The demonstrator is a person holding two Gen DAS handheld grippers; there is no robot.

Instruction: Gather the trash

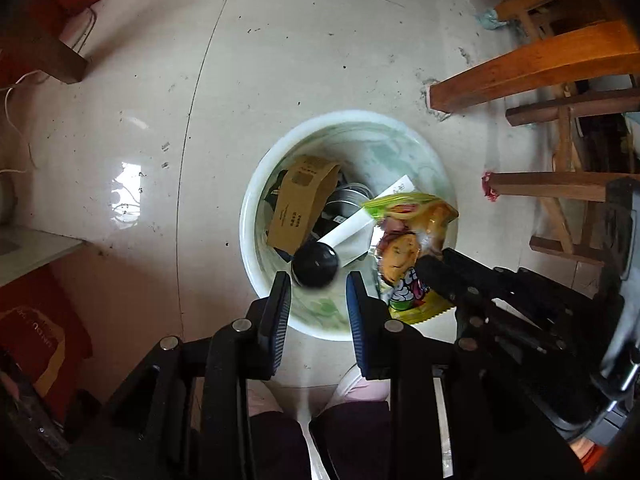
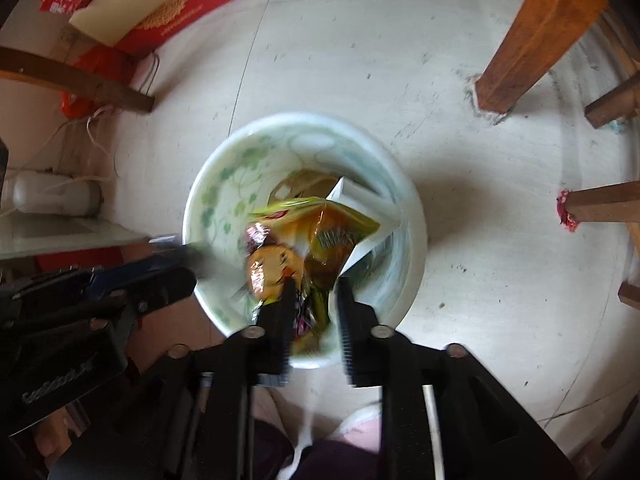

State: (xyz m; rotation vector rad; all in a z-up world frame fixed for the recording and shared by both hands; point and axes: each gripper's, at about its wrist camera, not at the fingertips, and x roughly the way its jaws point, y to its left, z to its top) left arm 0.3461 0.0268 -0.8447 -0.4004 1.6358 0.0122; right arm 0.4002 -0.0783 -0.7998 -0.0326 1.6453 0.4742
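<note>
Since the snack bag (image 2: pixel 308 236) hangs right over the bin (image 2: pixel 208 184), the right gripper (image 2: pixel 314 296), spread around its lower end, is nearest; left gripper (image 1: pixel 318 300) is open, empty.

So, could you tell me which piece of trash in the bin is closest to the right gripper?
The yellow snack packet: it lies at the right gripper fingertips, whereas the brown carton and white paper sit farther away.

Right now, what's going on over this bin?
A person holds both grippers above a white trash bin on the floor. The left gripper is open, with a black round object just beyond its fingertips. The right gripper has a colourful snack wrapper between its parted jaws. A cardboard box already lies inside.
</note>
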